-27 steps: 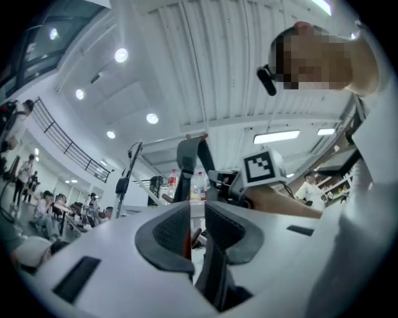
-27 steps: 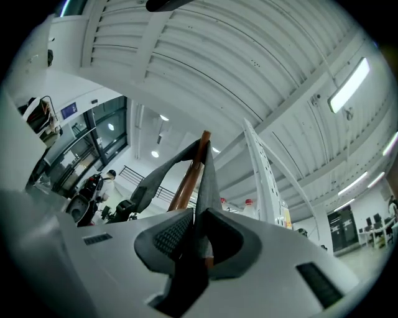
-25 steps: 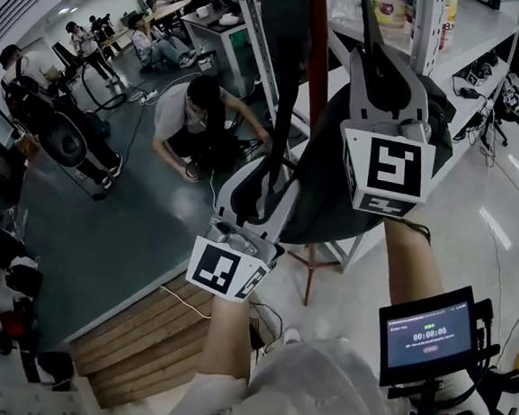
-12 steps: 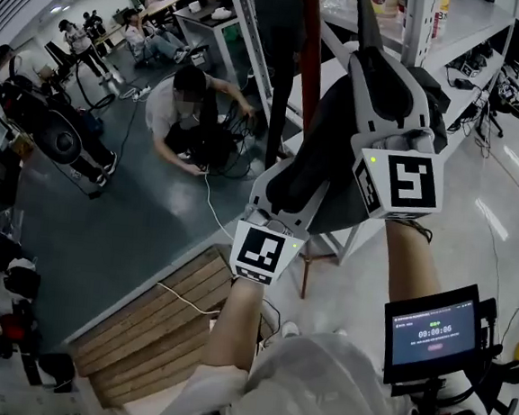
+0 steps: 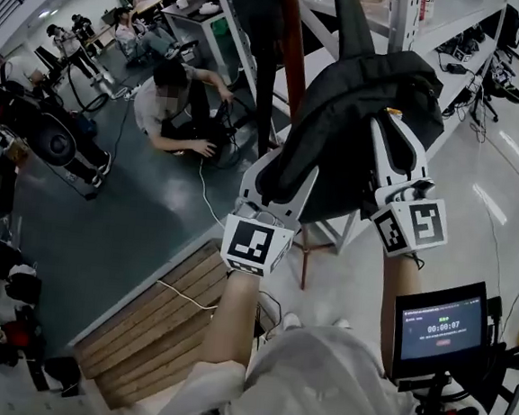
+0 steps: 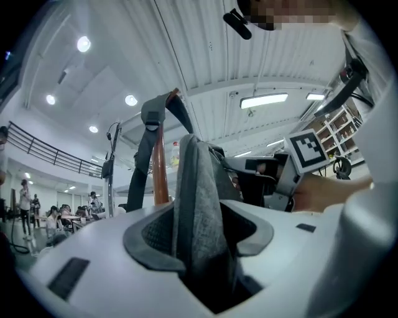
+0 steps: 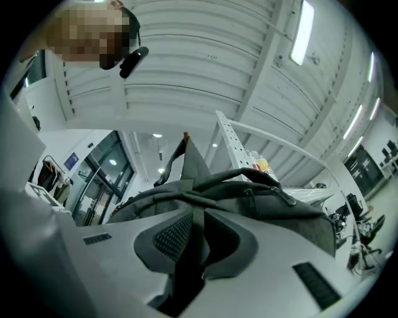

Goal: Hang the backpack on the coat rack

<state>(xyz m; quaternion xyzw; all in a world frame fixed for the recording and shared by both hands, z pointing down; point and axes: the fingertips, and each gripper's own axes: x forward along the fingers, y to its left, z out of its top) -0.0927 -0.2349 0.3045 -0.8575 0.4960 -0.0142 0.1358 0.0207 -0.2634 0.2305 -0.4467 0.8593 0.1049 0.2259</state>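
Observation:
A dark grey backpack [image 5: 353,120] hangs beside the reddish-brown coat rack pole [image 5: 291,51], and both grippers reach up to it. In the left gripper view one strap [image 6: 152,121] loops over the top of the pole [image 6: 160,177]. My left gripper [image 5: 285,173] is at the pack's lower left. A fold of grey fabric [image 6: 196,205] lies between its jaws, with a dark gap on the right side. My right gripper [image 5: 392,155] is at the pack's right side, pinching a thin band of the backpack [image 7: 249,205].
White metal shelving [image 5: 412,17] stands right behind the rack. A wooden pallet [image 5: 159,320] lies on the floor below left. A person [image 5: 174,104] crouches over cables beyond the rack. A small monitor [image 5: 440,328] sits at the lower right.
My right gripper has come down with the backpack, which now hangs lower against the pole. My left gripper shifted right and closer to the pack, then stayed still.

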